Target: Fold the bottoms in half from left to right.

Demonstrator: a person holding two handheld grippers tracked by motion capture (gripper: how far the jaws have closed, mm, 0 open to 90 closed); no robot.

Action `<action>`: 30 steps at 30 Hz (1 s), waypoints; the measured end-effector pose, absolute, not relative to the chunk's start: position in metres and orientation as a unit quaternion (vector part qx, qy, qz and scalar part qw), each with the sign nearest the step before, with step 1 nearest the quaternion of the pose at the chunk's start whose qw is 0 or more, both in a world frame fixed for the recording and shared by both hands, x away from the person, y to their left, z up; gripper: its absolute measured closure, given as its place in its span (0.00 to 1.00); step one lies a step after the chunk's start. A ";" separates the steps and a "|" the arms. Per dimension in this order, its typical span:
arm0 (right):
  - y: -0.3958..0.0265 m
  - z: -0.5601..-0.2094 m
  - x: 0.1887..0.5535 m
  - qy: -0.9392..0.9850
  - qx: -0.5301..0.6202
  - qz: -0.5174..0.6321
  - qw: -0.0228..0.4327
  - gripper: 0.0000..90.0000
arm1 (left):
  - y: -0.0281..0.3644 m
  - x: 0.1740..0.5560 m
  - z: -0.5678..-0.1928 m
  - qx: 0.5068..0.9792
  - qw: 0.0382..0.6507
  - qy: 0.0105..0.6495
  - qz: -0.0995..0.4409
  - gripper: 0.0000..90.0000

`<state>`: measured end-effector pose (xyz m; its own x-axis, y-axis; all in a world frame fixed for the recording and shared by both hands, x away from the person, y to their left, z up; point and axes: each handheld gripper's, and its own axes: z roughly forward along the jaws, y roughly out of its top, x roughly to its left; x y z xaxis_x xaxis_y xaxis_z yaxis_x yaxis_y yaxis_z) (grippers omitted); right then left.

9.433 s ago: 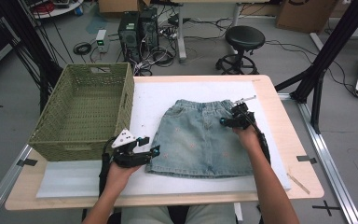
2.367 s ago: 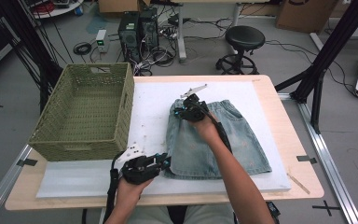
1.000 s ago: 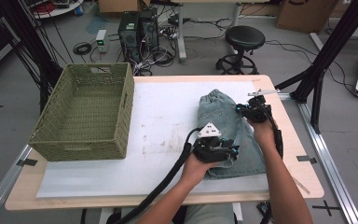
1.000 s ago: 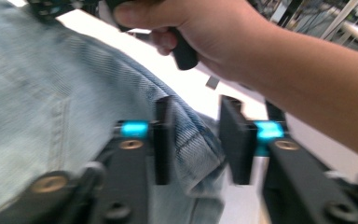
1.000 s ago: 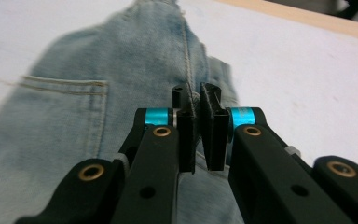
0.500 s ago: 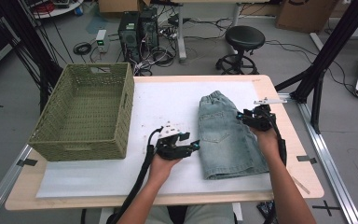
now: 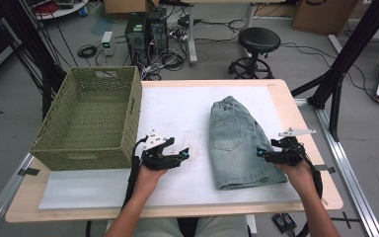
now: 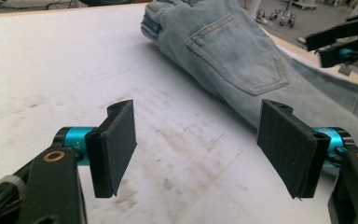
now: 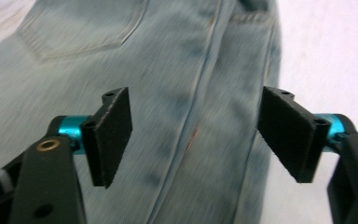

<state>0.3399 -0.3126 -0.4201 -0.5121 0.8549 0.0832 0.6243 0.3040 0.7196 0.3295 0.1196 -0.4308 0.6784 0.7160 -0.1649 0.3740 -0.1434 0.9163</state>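
A light-blue denim skirt (image 7: 239, 143), folded in half lengthwise, lies flat on the white mat (image 7: 177, 113) right of centre, waistband at the far end. My left gripper (image 7: 183, 157) hovers over bare mat to the left of the skirt, pointing toward it. Its jaws have just been opening and stand open with nothing between them (image 8: 198, 144); the skirt's back pocket (image 8: 233, 51) lies beyond. My right gripper (image 7: 260, 154) is at the skirt's right edge near the hem. Its jaws have just been opening too and stand open above the denim (image 9: 177, 70), pads apart from it (image 9: 198, 135).
A green woven basket (image 7: 89, 118) stands at the table's left, close beside my left hand. The wooden table edge (image 7: 321, 163) runs just right of my right hand. Beyond the table are a stool (image 7: 259, 42) and computer towers on the floor.
The left gripper has slid left off the skirt onto bare mat and opened. The right gripper has let go and moved toward the near end of the skirt. The skirt now lies folded and still.
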 end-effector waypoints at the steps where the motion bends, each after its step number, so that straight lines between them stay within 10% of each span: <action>1: -0.313 -0.421 0.336 0.792 0.467 0.359 0.158 0.29 | 0.122 0.330 -0.431 0.743 0.536 0.367 0.162 0.32; 8: -0.314 -0.427 0.316 0.799 0.477 0.340 0.134 0.66 | 0.135 0.328 -0.429 0.743 0.541 0.359 0.165 0.32; 30: -0.297 -0.420 0.304 0.808 0.457 0.319 0.192 0.98 | 0.145 0.327 -0.425 0.749 0.530 0.359 0.170 0.32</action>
<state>0.3035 -0.2974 -0.4203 -0.5084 0.8609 -0.0188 0.6162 0.3790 0.6904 0.3274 0.1448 -0.4253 0.6847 0.7179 -0.1257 0.3568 -0.1798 0.9167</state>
